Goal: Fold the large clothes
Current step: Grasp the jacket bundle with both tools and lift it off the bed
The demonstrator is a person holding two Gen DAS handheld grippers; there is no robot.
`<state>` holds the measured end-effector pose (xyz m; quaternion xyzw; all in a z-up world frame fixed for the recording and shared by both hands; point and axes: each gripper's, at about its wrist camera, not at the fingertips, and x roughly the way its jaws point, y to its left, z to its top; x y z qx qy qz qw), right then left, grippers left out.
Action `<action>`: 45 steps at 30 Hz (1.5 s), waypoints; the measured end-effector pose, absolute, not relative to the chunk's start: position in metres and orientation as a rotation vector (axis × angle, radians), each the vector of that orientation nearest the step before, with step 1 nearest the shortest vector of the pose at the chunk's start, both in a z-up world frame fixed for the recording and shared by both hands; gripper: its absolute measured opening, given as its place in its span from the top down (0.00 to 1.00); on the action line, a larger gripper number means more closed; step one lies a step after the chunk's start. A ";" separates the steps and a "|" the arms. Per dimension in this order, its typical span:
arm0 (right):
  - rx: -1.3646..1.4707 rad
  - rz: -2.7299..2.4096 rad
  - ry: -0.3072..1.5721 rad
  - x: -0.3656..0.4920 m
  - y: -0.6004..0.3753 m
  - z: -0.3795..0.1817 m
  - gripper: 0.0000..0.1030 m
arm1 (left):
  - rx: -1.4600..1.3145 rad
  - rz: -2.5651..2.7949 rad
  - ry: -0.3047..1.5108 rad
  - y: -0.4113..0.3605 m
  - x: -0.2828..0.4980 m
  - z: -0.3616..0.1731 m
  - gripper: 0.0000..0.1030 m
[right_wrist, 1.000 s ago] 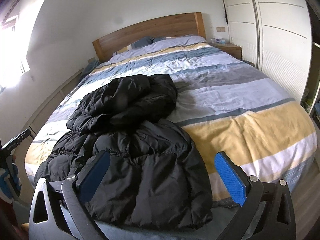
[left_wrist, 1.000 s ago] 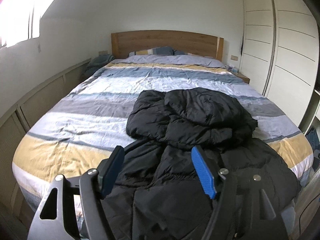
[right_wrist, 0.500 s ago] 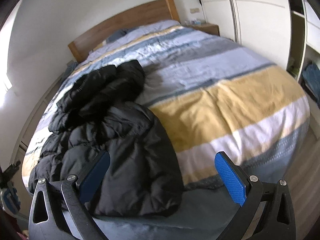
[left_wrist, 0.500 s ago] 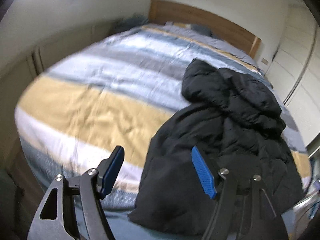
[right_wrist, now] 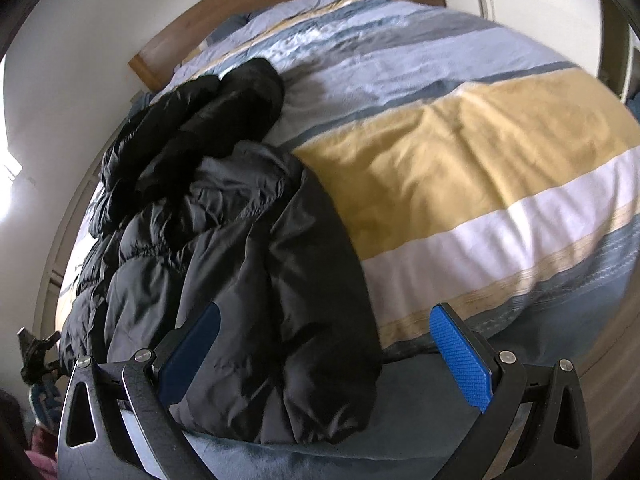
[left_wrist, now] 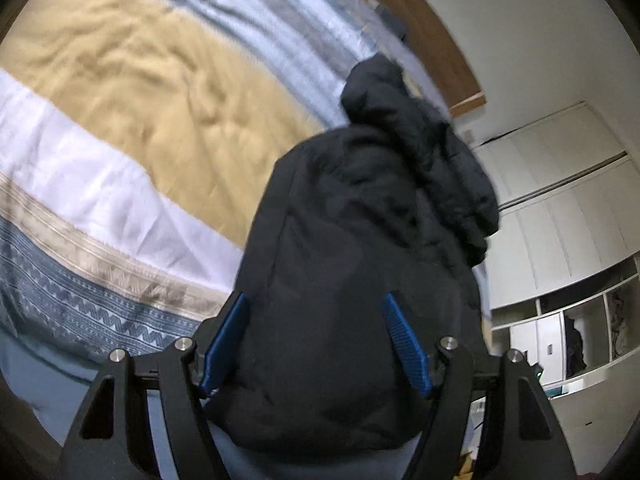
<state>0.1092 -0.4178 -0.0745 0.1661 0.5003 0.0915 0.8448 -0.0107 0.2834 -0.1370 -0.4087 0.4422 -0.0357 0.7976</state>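
While both grippers tip down toward the foot of the bed (right_wrist: 500, 184), the black puffer jacket (right_wrist: 240, 280) lies crumpled with its long axis running from the hem at the bed's foot up toward the headboard (right_wrist: 240, 12). Its hem sits right ahead of the left gripper (left_wrist: 316, 344), between the wide-open jaws but not pinched. The right gripper (right_wrist: 324, 348) is also wide open; only the jacket's right edge falls inside its span (bare duvet on the other side). So the left hand looks better centred, the right a bit off to the side. Vs a sec ago: both views were level and showed the whole bed; now both have dropped and pitched down, and the left has rolled, w/ the hem filling its view.
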 end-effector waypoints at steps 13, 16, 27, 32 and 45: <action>0.495 0.296 1.185 0.122 -0.416 -0.130 0.00 | -1.070 -0.213 0.937 0.276 -0.009 -0.163 0.24; 0.568 0.347 1.200 0.121 -0.412 -0.140 0.00 | -1.089 -0.215 0.944 0.275 -0.009 -0.163 0.24; 0.616 0.496 1.181 0.116 -0.394 -0.131 0.11 | -1.106 -0.220 0.943 0.268 -0.011 -0.162 0.24; 0.659 0.483 1.174 0.112 -0.403 -0.134 0.23 | -1.119 -0.268 0.934 0.259 -0.013 -0.162 0.24; 0.668 0.488 1.177 0.108 -0.405 -0.138 0.38 | -1.072 -0.230 0.918 0.245 -0.013 -0.158 0.29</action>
